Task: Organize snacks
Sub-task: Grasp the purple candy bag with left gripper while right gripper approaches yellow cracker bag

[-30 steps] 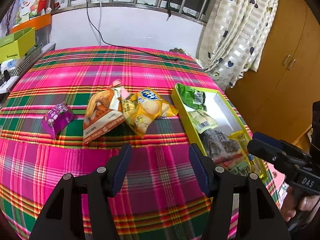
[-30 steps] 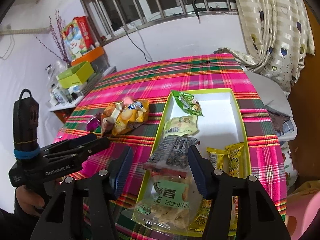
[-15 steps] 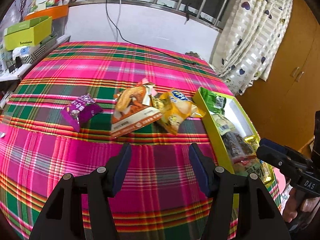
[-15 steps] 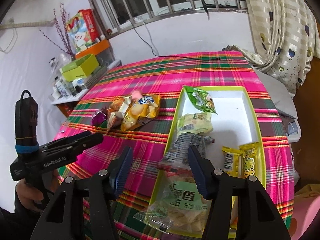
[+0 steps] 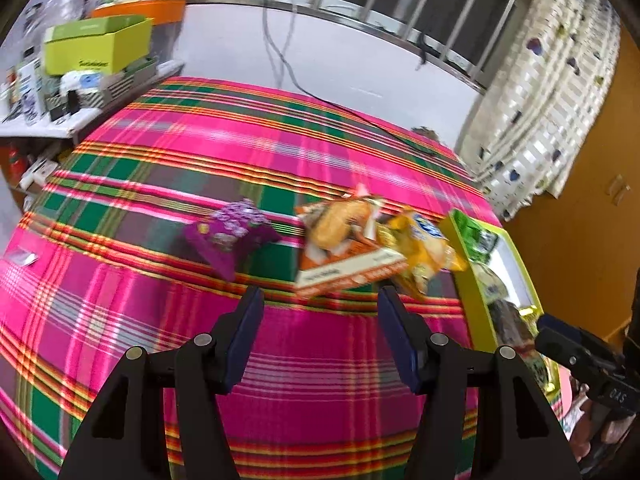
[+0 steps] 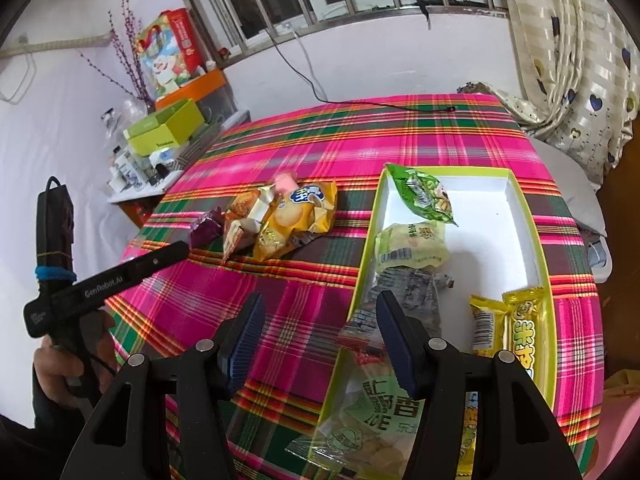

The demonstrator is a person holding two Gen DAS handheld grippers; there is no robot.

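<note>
Three loose snacks lie on the plaid tablecloth: a purple packet (image 5: 230, 234), an orange bread packet (image 5: 344, 240) and a yellow packet (image 5: 420, 244). They also show in the right wrist view as the purple packet (image 6: 206, 228), the orange packet (image 6: 244, 220) and the yellow packet (image 6: 296, 216). A green-rimmed white tray (image 6: 516, 208) holds several snack packets. My left gripper (image 5: 320, 316) is open and empty, just short of the orange packet. My right gripper (image 6: 320, 320) is open and empty above the tray's near left rim.
A side shelf with a green box (image 6: 164, 128) and clutter stands left of the table. A curtain (image 6: 568, 60) hangs at the far right. A black cable (image 5: 360, 120) runs over the table's far edge. A wooden cabinet (image 5: 580, 220) stands to the right.
My left gripper has swung left and moved closer to the loose snacks, which now sit ahead of the fingers. My right gripper has drawn back slightly. Both stay open.
</note>
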